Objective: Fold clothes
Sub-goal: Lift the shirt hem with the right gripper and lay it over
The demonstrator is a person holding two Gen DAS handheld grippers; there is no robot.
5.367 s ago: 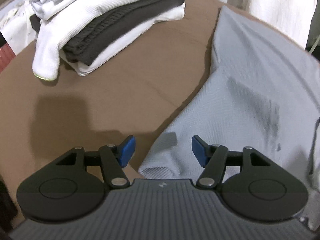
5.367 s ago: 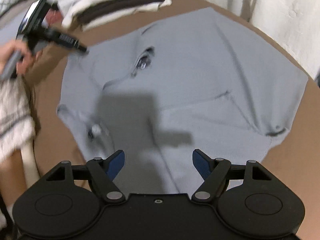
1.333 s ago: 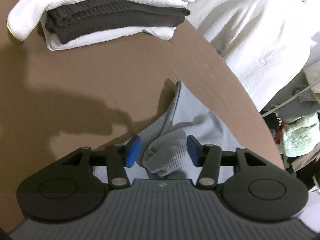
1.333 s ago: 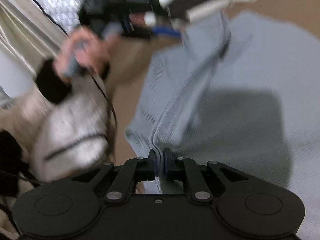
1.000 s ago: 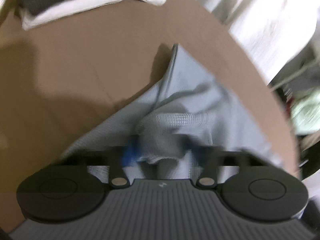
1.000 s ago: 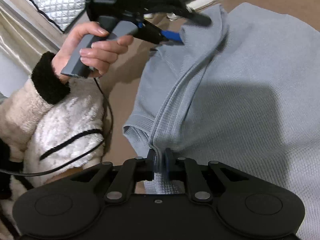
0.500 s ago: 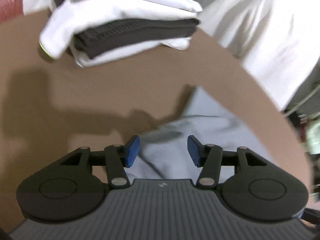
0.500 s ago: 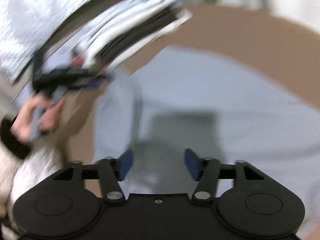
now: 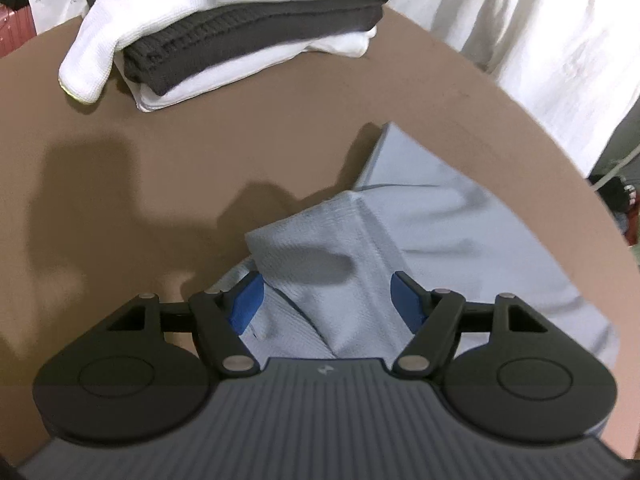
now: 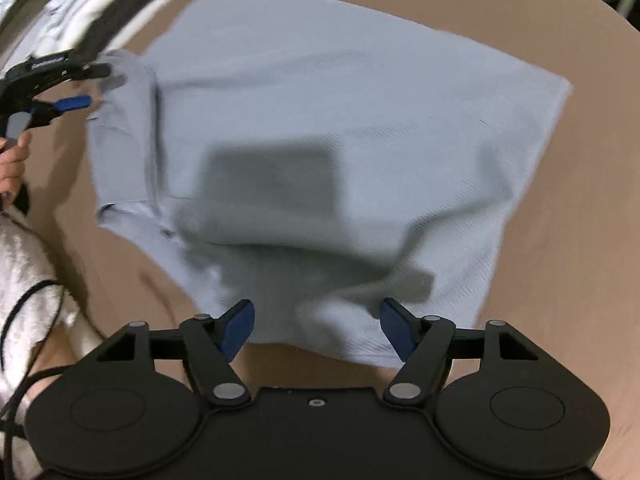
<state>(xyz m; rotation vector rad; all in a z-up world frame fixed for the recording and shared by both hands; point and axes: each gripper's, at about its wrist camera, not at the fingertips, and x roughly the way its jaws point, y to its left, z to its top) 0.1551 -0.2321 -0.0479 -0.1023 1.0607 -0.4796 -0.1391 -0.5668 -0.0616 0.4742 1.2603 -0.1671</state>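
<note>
On the brown tabletop (image 9: 280,128), just in front of the folded stack (image 9: 240,28), I judge the blue shirt (image 10: 340,120) light, soft and limp, best pinched at a hem corner, though blur hides detail; each hand-held gripper (image 9: 326,300) (image 10: 316,326) is opening, empty.

Both grippers are black with blue pads (image 9: 246,306) and silver screws (image 10: 229,391). A fluffy white sleeve (image 10: 24,276) at nine o'clock carries a black cable (image 10: 28,292).
</note>
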